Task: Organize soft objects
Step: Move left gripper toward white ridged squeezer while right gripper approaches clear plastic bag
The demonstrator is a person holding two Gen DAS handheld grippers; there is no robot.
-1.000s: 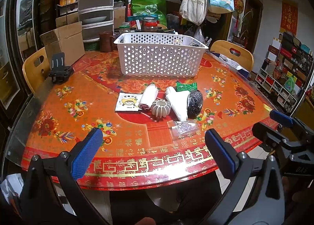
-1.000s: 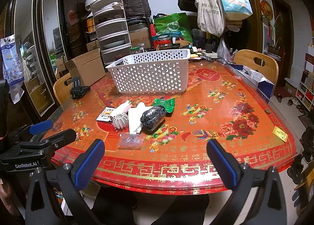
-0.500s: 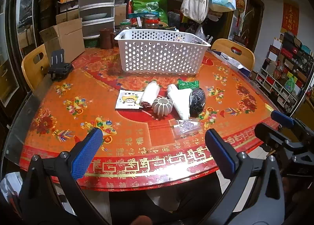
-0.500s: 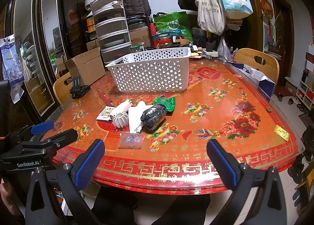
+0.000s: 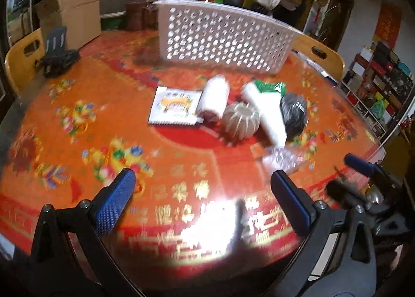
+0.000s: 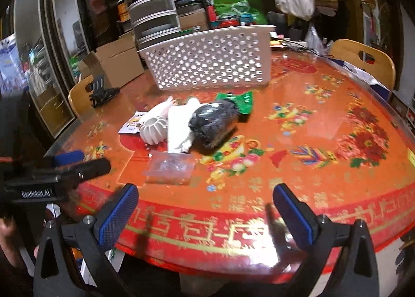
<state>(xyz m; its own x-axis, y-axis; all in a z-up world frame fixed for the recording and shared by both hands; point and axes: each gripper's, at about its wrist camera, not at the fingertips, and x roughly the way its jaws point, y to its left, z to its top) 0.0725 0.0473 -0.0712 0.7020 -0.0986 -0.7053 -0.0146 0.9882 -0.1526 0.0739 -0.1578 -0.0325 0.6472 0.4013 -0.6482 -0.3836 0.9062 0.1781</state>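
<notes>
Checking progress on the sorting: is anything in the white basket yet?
Cannot tell. The white basket stands upright, but neither view looks over its rim; no contents show through the holes.

Motion blur smears the tablecloth (image 5: 77, 120) print; glare (image 5: 207, 229) washes out its near edge.

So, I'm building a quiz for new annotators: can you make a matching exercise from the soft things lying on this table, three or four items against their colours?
Things:
1. ribbed round piece
2. bundle at the right end of the group
3. packet behind that bundle
4. small bag nearest the table edge

Colours:
A. green
B. clear
C. off-white
D. black

Pairs: 1-C, 2-D, 3-A, 4-B

Both the left gripper and right gripper hang open, holding nothing.
</notes>
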